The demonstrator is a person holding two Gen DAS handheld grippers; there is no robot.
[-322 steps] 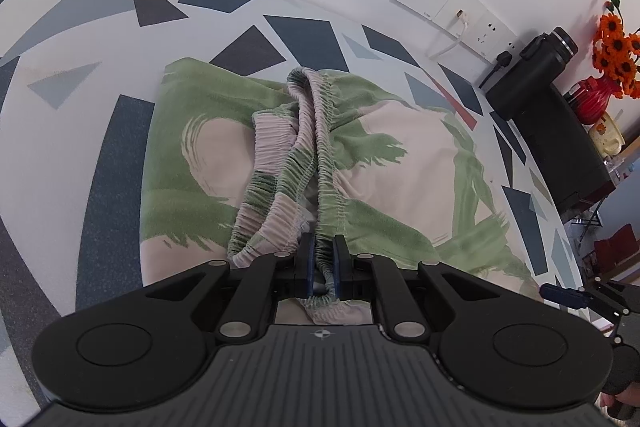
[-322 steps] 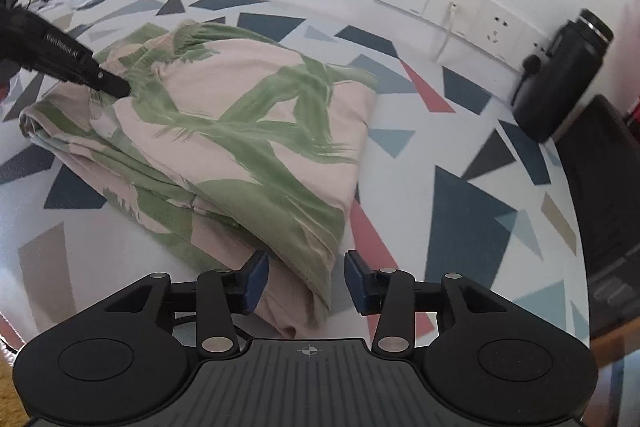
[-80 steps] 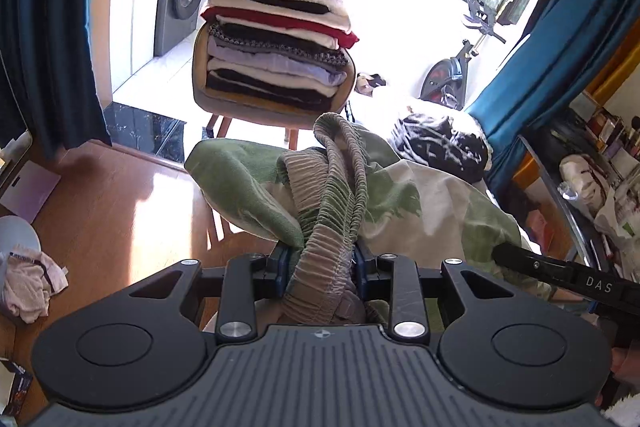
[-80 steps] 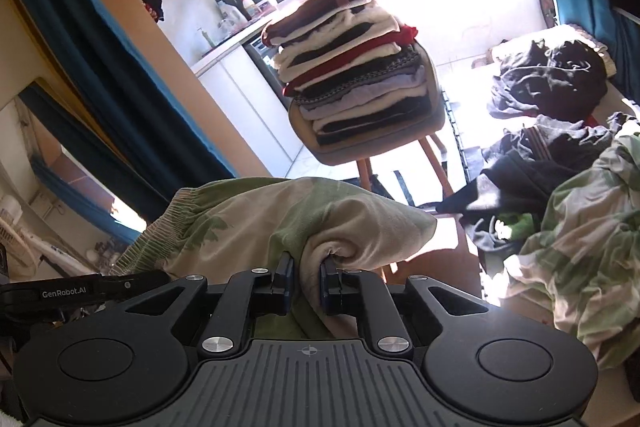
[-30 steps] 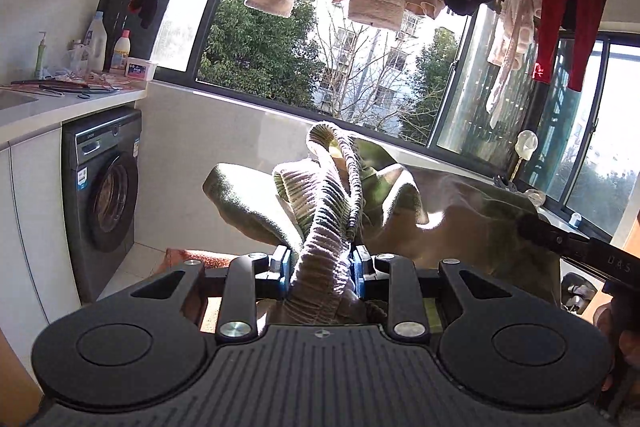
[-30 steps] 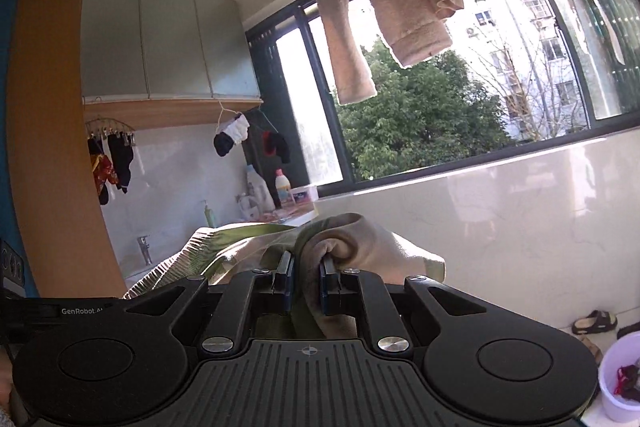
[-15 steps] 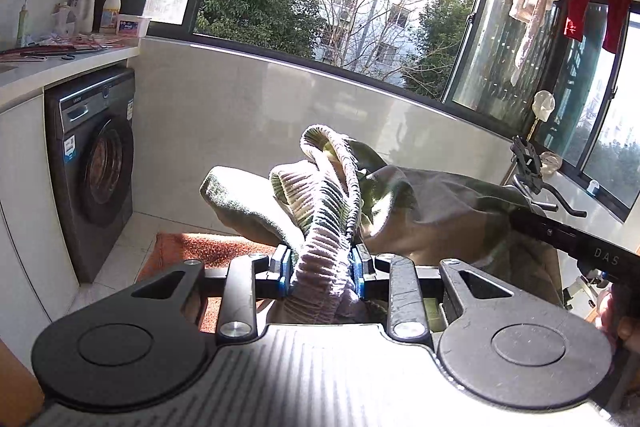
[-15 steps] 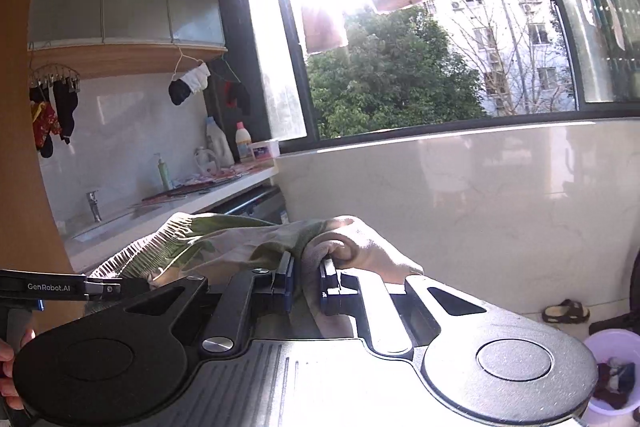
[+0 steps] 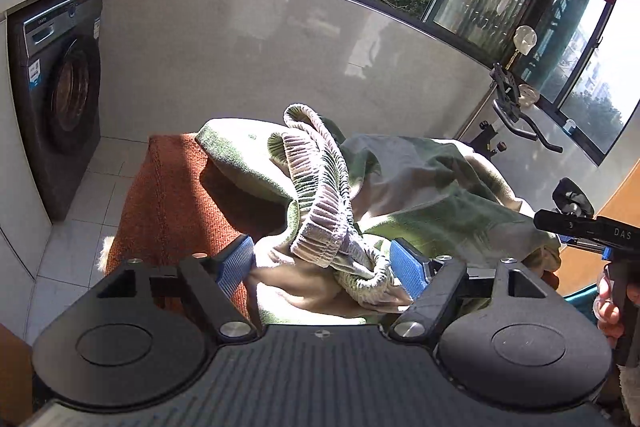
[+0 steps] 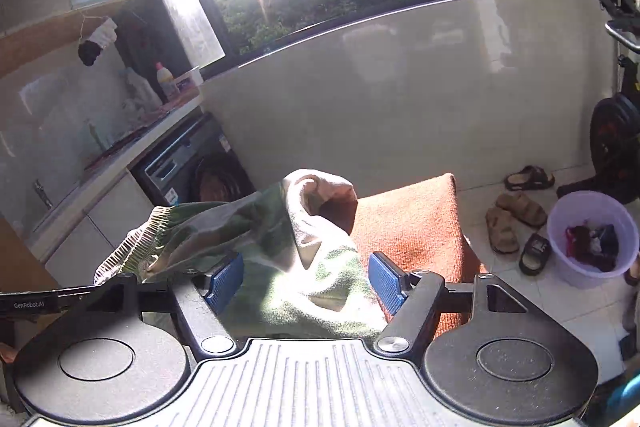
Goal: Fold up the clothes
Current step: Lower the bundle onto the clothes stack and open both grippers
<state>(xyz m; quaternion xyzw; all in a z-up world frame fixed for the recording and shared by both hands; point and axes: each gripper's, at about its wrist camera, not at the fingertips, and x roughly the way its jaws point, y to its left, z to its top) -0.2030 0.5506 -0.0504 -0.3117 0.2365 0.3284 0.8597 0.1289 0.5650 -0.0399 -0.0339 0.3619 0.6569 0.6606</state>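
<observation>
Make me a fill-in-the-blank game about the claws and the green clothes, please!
1. Both claws, the left claw and the right claw, have their jaws ____.
2. The green clothes lie on something whose colour is ____.
3. The dark machine with a round door is a ____ machine.
4. The sandals sit beside a ____ bucket.

Answers: open; orange; washing; purple

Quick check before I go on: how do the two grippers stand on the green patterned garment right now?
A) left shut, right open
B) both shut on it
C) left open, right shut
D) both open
D: the left gripper and the right gripper both have their blue fingers spread, with the green patterned garment lying loose between them.
</observation>
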